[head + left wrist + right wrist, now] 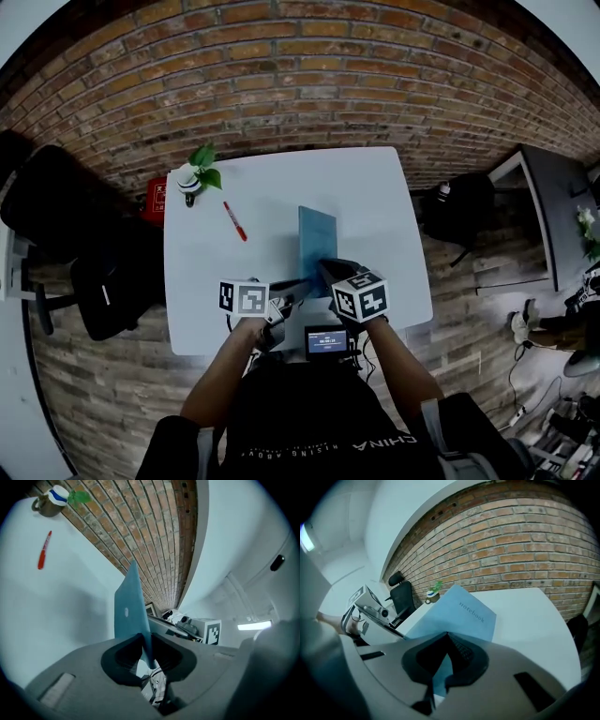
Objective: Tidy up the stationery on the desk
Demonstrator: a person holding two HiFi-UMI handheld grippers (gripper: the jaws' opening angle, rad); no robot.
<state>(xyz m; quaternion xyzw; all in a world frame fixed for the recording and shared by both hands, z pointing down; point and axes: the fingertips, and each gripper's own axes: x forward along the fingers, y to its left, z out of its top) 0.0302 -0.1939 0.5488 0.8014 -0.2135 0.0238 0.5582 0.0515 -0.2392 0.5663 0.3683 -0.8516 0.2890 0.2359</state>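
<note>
While the left tongs [145,654] are pinched on one near corner and the right tongs [443,660] are clamped tight on the other, the blue notebook [317,234] is held by its near end over the middle of the white worktop [375,206]. A red pen [235,221] is seen lying on the worktop beyond it to the left, near a small potted plant [195,173] set at the far left corner.
</note>
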